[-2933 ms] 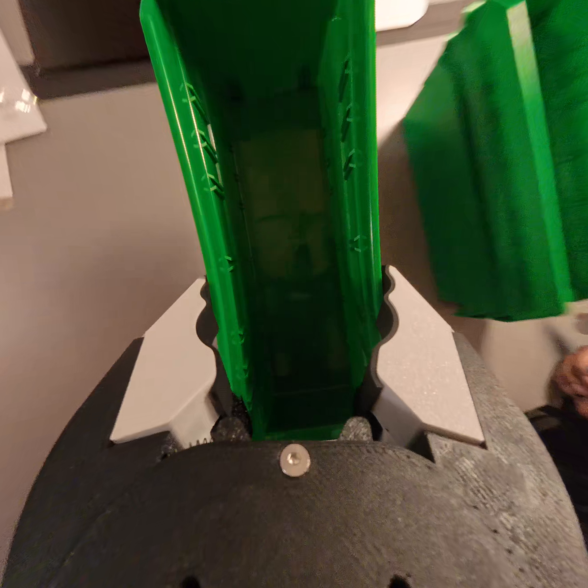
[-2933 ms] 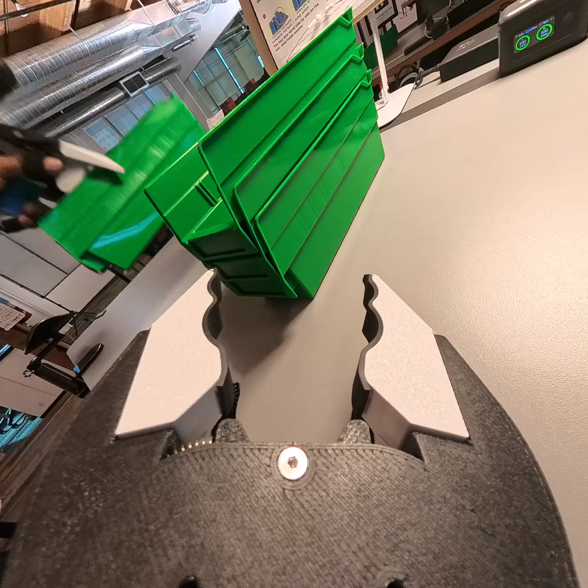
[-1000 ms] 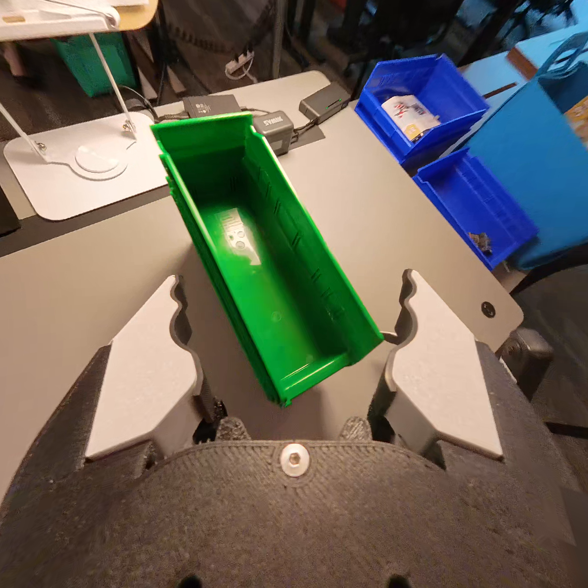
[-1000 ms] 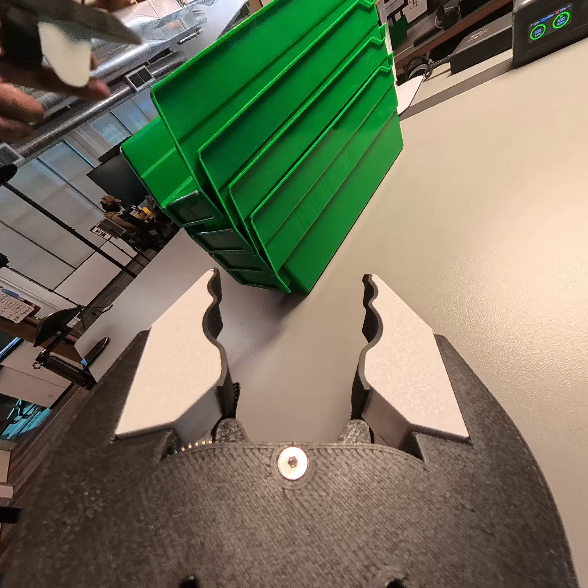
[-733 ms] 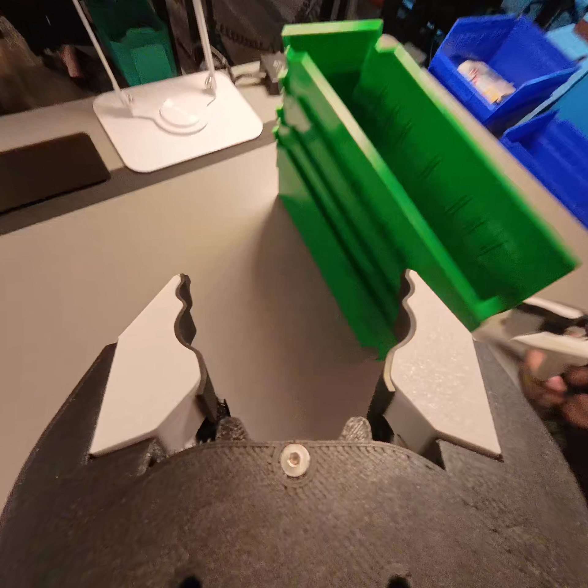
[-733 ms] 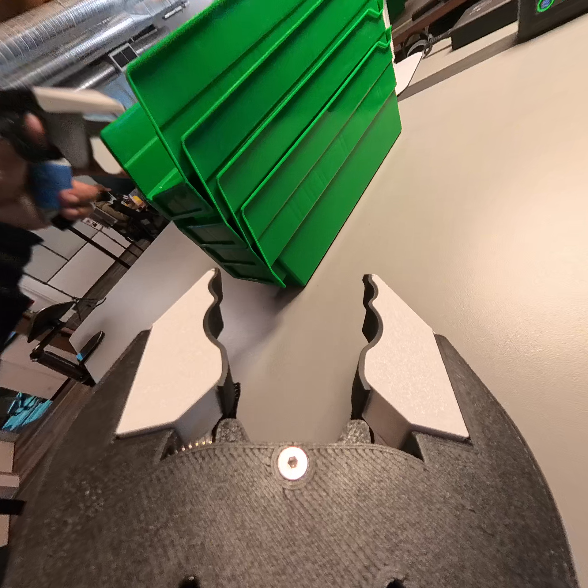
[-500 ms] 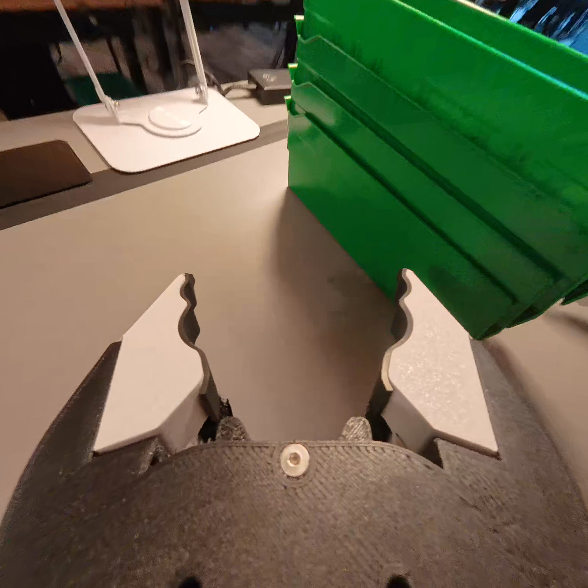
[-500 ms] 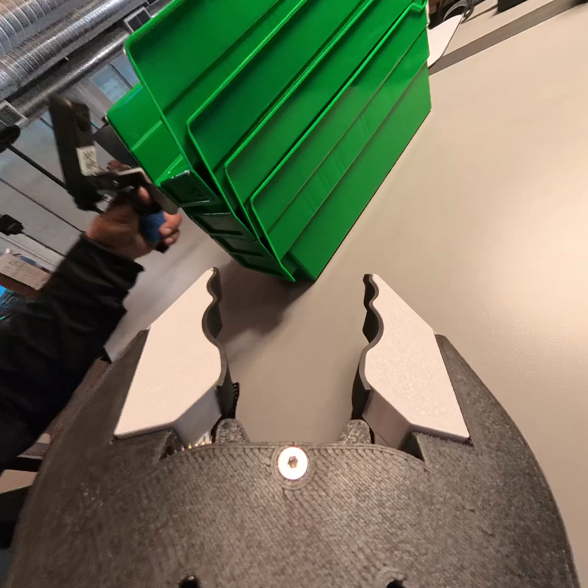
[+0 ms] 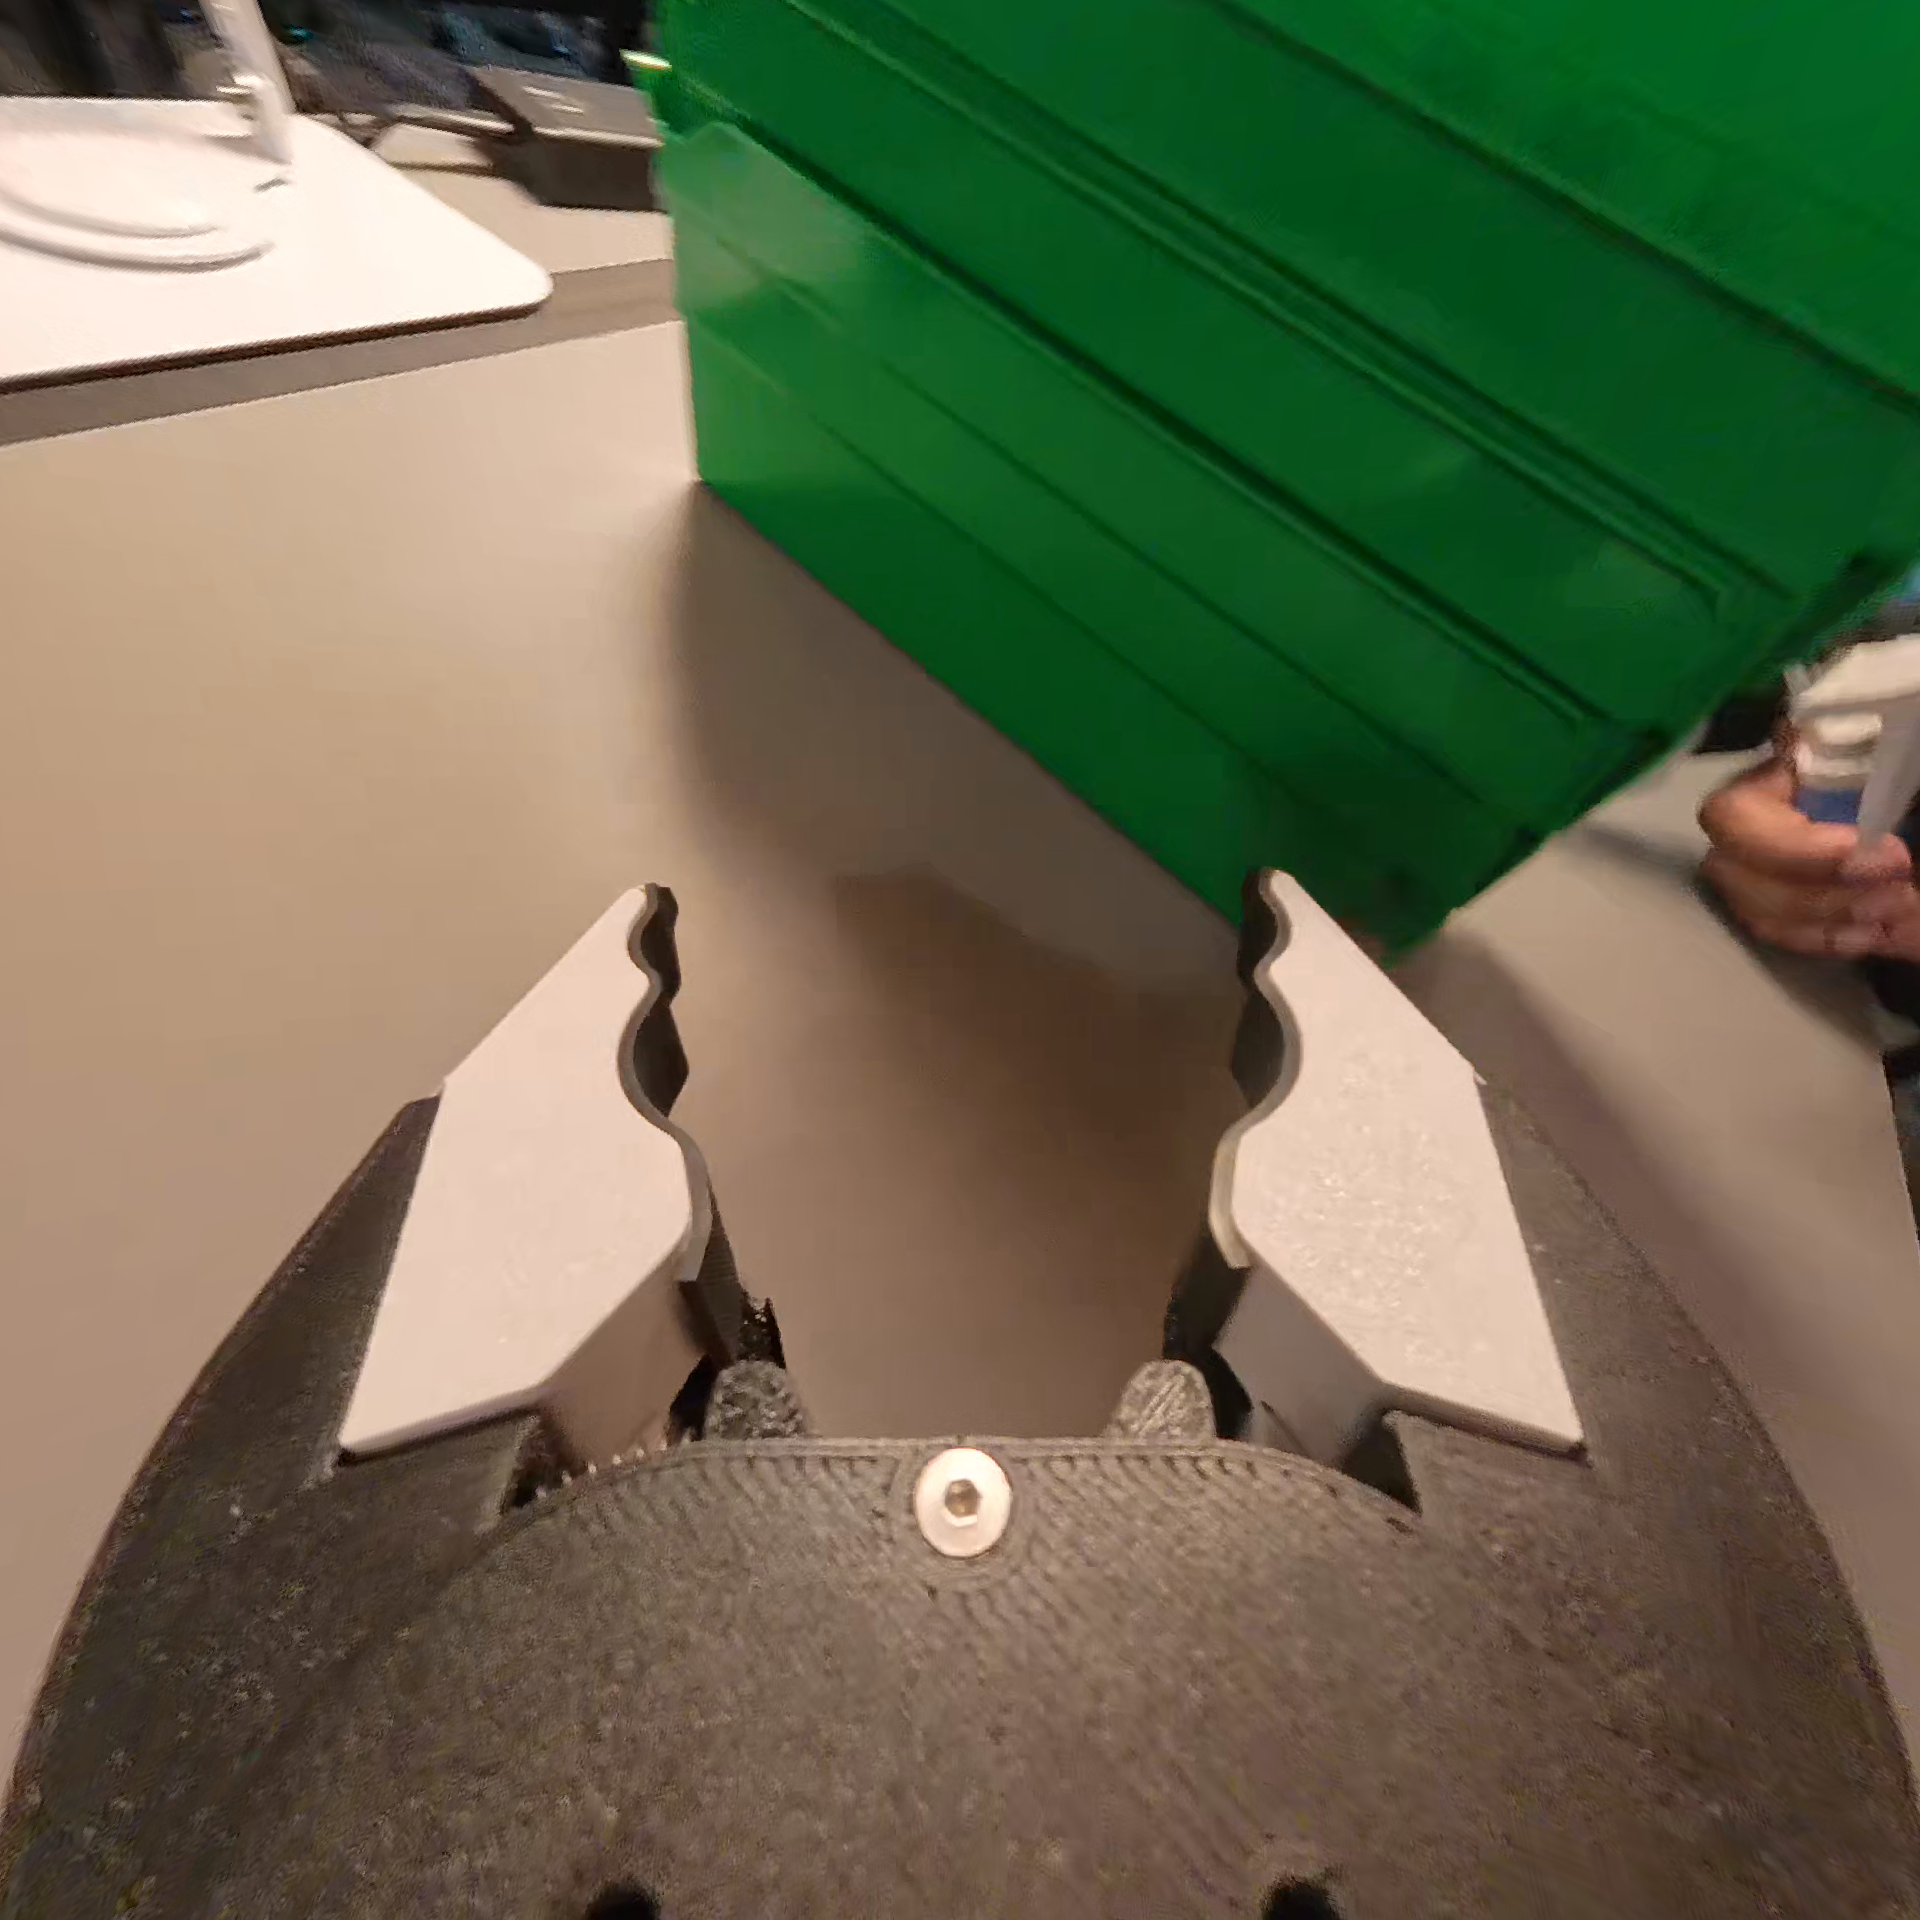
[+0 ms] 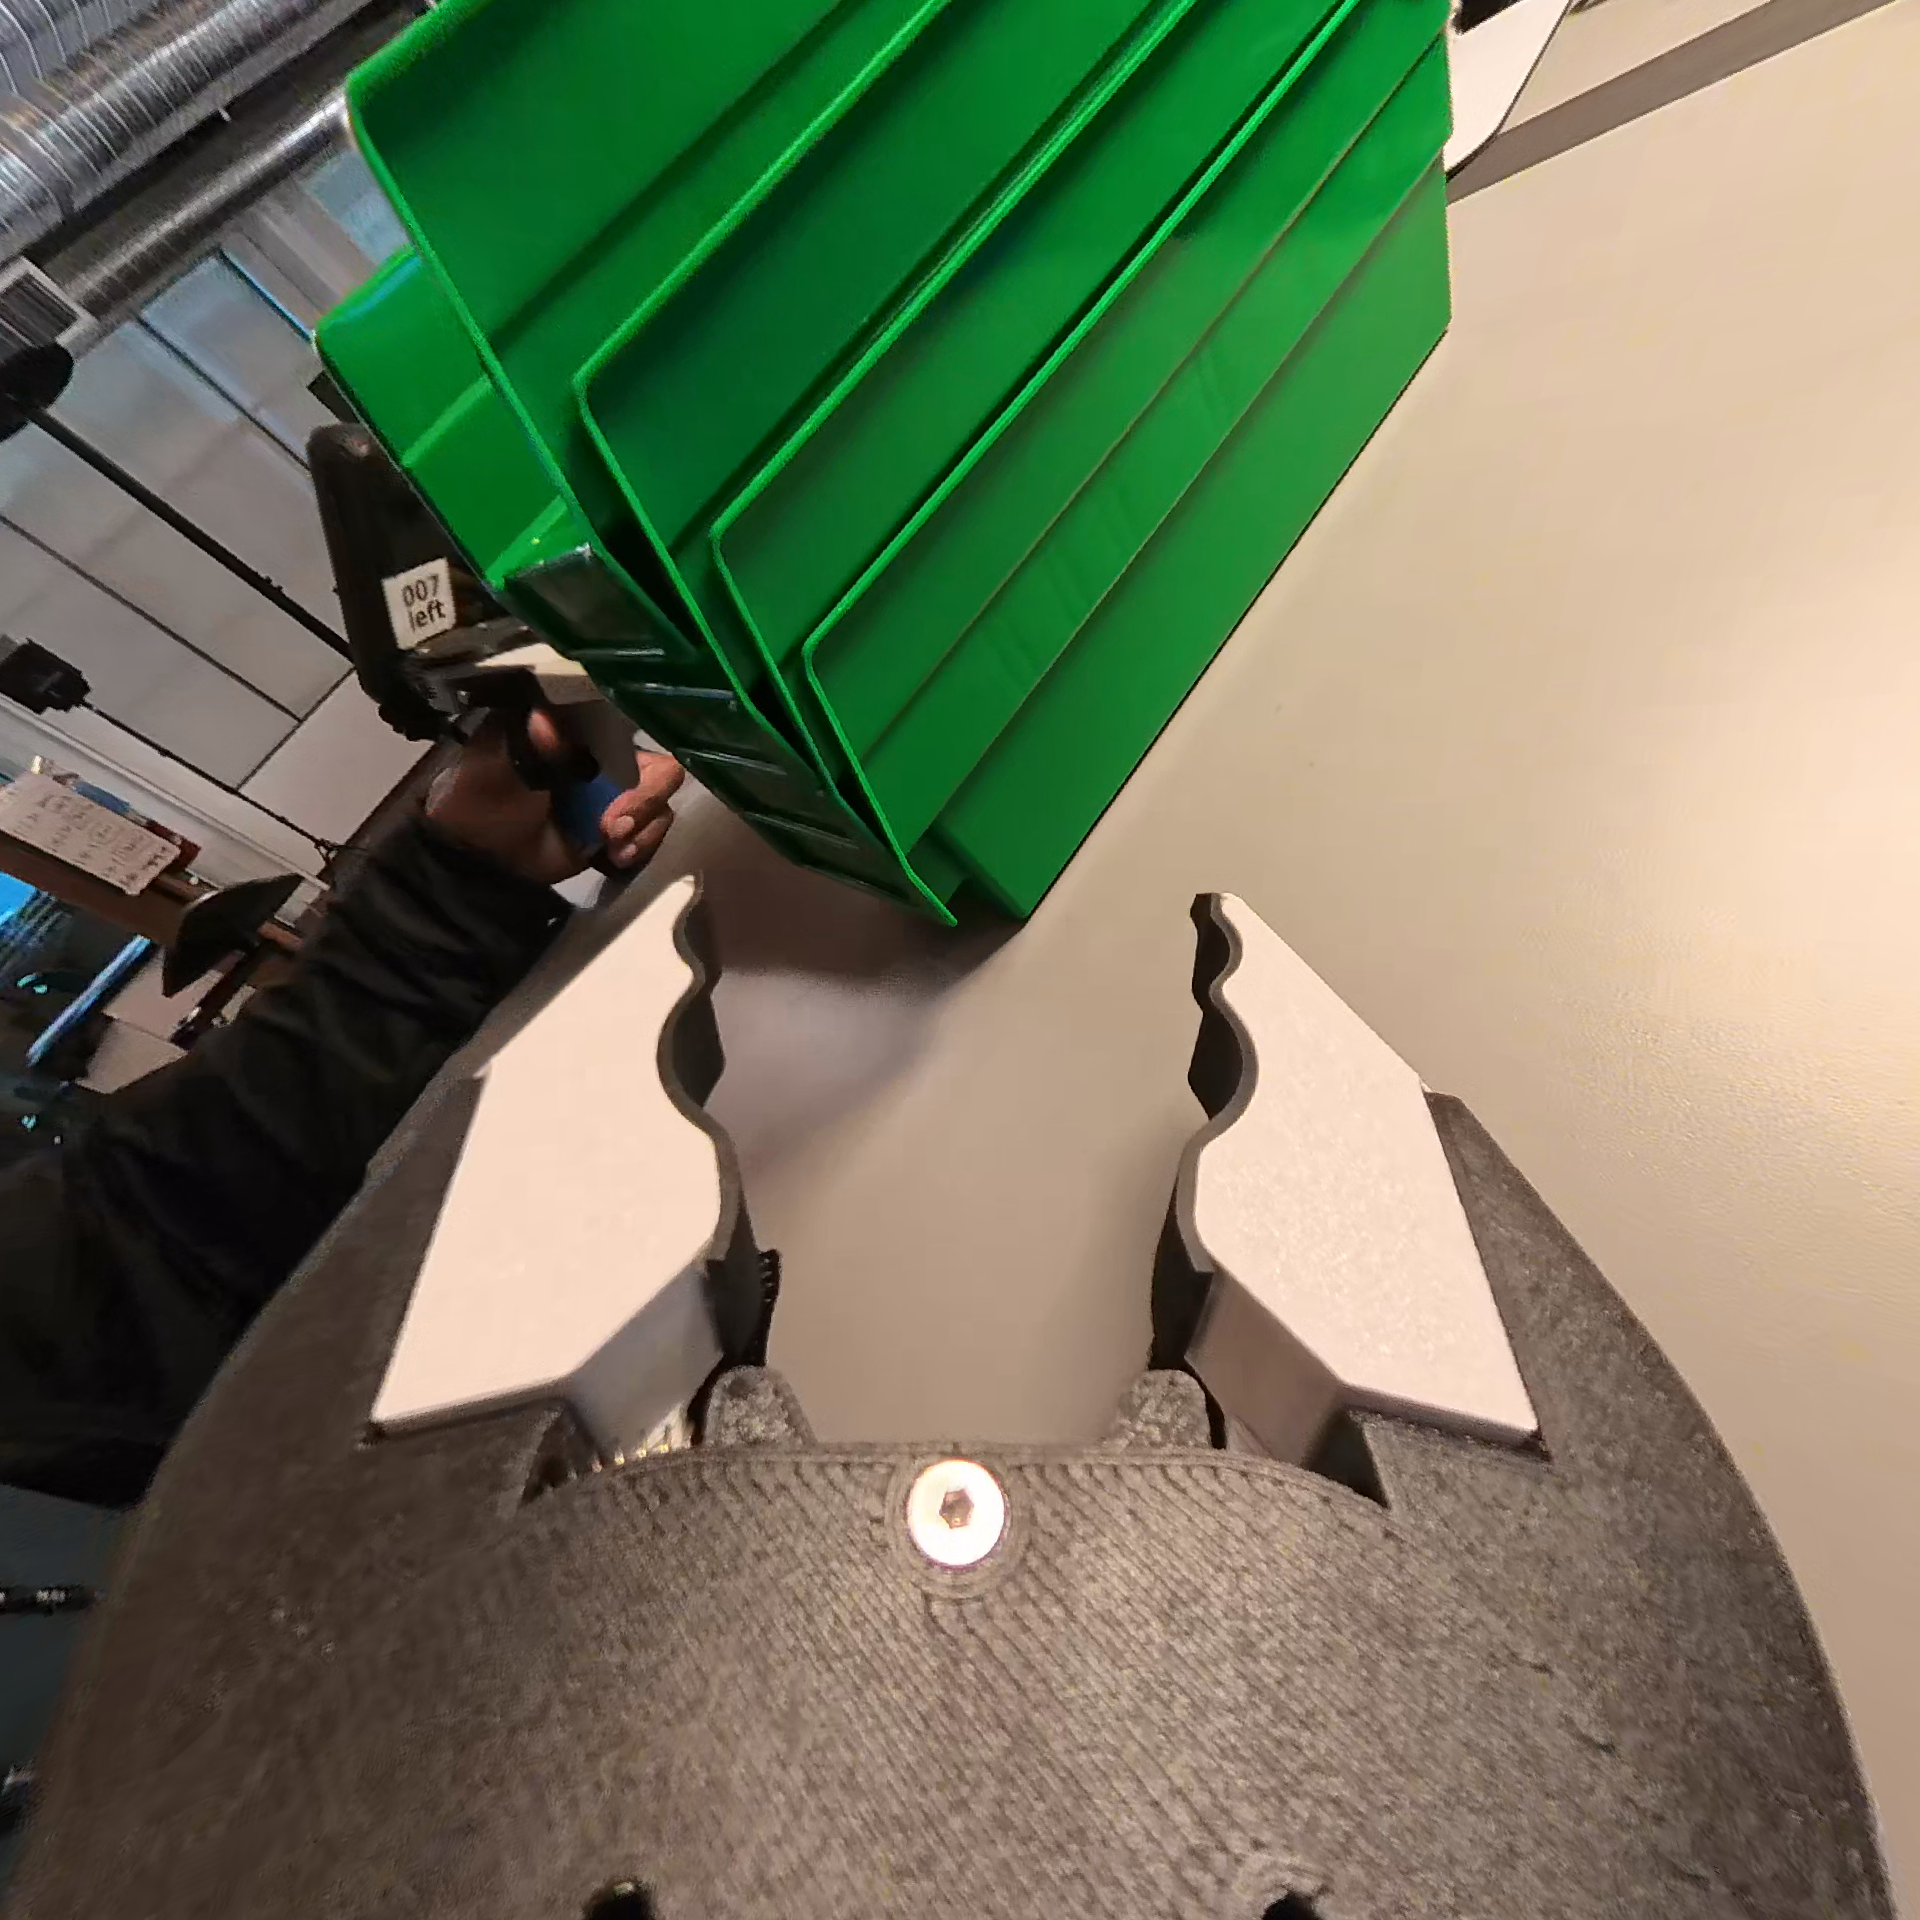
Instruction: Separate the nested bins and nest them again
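Nested green bins [image 10: 935, 416] on table [image 10: 1558, 831], near both tools; left tool [image 9: 956, 914] wide open, bare; right tool [image 10: 945, 914] likewise

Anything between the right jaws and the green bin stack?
Nothing: in the right wrist view only bare table lies between the open right gripper and the green bin stack.

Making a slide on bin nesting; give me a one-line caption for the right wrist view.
Open right claw, empty, faces a nested stack of green plastic bins on the beige table.
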